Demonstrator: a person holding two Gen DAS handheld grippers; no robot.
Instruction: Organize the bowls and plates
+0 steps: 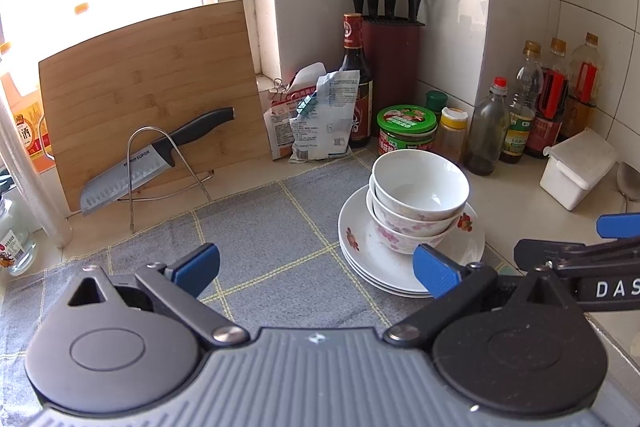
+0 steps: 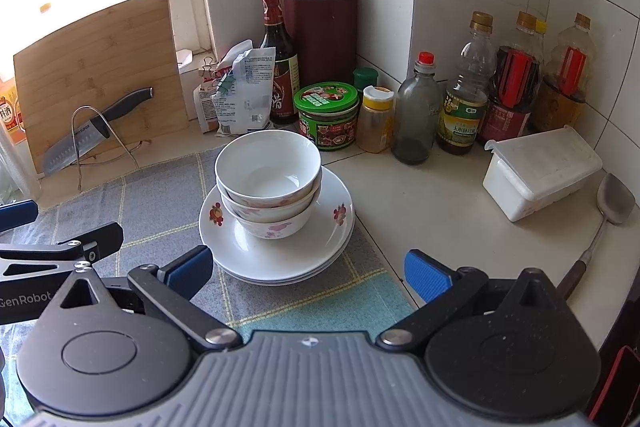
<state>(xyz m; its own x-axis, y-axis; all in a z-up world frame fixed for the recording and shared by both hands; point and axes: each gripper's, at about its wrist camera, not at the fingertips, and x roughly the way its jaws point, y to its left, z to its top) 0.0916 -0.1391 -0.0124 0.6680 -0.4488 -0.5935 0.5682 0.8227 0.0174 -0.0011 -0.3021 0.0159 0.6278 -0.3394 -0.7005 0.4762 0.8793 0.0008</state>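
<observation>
Three nested bowls [image 2: 269,183] sit on a stack of white plates w/ red flower prints [image 2: 276,243], at the right edge of the grey checked cloth [image 1: 256,227] on the desk [image 2: 440,211].

Left tongs [image 1: 316,269]: wide open, holding nothing, above the cloth, plate stack just ahead of the right blue pad. Right tongs [image 2: 308,273]: also spread wide, empty, low and near the front rim of the plates; the left pad overlaps the plate rim in view, contact can't tell.

Behind the stack: green-lidded jar [image 2: 326,115], yellow-capped spice jar [image 2: 376,119], dark sauce bottle [image 2: 280,59], and a maroon knife block w/ knives & scissors [image 2: 320,31] in the tiled corner. Clipped paper packets [image 1: 316,111] are beside the sauce bottle.

Left side: bamboo cutting board [image 1: 152,87] leaning upright, santoku knife [image 1: 156,159] resting in a wire rack in front of it.

Right side: row of oil/vinegar bottles [image 2: 516,83] along the wall, white lidded box [image 2: 540,171], metal spatula [image 2: 608,211] lying on the desk near it.
</observation>
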